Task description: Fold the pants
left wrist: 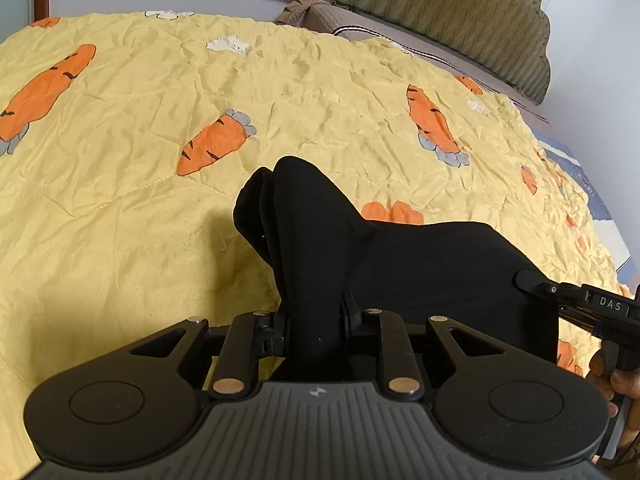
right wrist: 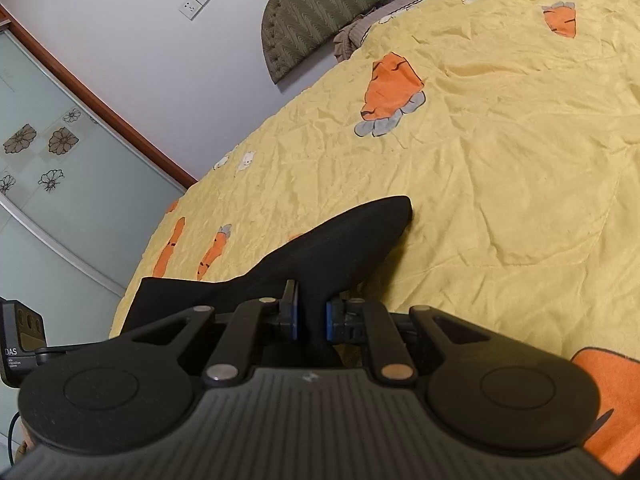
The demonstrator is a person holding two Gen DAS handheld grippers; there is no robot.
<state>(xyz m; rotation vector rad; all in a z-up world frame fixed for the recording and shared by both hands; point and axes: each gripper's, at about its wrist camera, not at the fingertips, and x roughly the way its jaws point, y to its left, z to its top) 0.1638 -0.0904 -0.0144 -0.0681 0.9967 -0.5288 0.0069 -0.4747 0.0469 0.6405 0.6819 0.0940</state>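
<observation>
I hold the black pants (left wrist: pixel 384 264) in both tools: the left gripper (left wrist: pixel 316 320) is clamped on a thick bunched fold, the right gripper (right wrist: pixel 312 316) pinches a thinner edge. The cloth hangs above the yellow bedspread (left wrist: pixel 120 208), its free end pointing toward 12 o'clock. Risk: unequal layers may slip from the left jaws, skewing the fold.

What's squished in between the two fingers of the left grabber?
The black pants. In the left wrist view, the left gripper pinches a bunched fold of them above the yellow carrot-print bedspread.
</observation>
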